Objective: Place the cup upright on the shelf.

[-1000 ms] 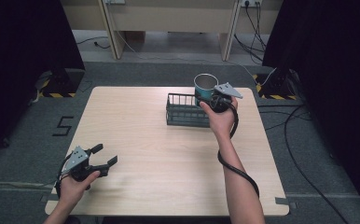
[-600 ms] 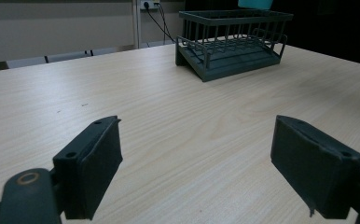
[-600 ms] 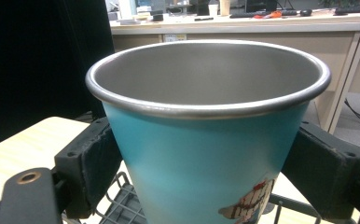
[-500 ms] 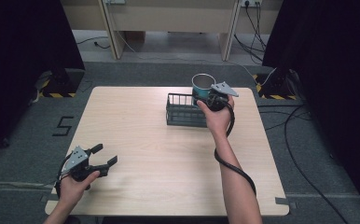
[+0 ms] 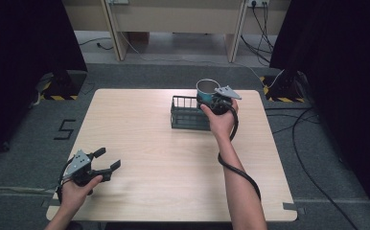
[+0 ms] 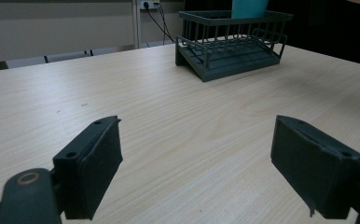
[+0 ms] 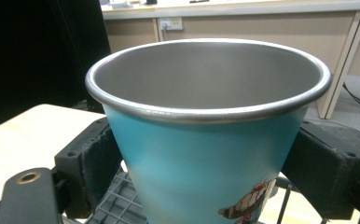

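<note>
A teal cup (image 5: 205,90) with a steel rim and inside stands upright at the right end of a dark wire rack (image 5: 187,114) on the far side of the table. My right gripper (image 5: 211,99) is shut on the cup; in the right gripper view its jaws press both sides of the cup (image 7: 201,154), with rack bars (image 7: 122,205) just below. Whether the cup rests in the rack or hangs just over it, I cannot tell. My left gripper (image 5: 105,160) sits at the table's near left corner, open and empty. The left gripper view shows the rack (image 6: 234,46) far off.
The light wood table (image 5: 140,139) is bare between the two hands. Desk legs and cables stand on the grey floor beyond the far edge. Yellow-black taped blocks (image 5: 53,96) lie on the floor at both sides.
The right hand with the cup has shifted slightly left and down over the rack's right end. The left gripper has not moved.
</note>
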A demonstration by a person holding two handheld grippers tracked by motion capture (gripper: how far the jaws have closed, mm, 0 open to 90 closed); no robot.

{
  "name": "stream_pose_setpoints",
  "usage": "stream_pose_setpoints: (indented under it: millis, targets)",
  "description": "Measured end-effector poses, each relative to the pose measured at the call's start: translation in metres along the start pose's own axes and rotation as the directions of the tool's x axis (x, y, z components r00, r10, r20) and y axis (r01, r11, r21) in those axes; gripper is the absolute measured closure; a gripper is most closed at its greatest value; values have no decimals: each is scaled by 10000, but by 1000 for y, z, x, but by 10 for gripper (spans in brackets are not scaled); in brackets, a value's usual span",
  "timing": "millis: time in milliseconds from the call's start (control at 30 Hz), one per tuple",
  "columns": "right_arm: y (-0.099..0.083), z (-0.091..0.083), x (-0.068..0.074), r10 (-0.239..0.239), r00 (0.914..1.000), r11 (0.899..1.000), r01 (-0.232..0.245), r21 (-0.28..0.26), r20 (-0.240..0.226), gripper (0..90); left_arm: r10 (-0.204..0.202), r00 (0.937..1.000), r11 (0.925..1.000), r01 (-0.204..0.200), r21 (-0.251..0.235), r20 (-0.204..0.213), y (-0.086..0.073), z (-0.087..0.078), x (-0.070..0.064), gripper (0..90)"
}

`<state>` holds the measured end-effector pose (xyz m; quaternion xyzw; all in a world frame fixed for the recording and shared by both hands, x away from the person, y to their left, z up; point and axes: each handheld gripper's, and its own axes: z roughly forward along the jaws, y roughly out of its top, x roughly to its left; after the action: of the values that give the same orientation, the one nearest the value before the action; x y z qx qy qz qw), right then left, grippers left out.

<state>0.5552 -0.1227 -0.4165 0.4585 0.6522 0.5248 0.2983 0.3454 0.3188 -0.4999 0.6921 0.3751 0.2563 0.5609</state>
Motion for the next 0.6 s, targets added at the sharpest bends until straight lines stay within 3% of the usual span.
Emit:
stream_pose_setpoints:
  millis: [600]
  targets:
    - [-14, 13, 0, 189, 9996, 9962, -205, 846, 196, 165, -27, 10000, 10000, 27, -14, 17, 0, 0, 0, 155]
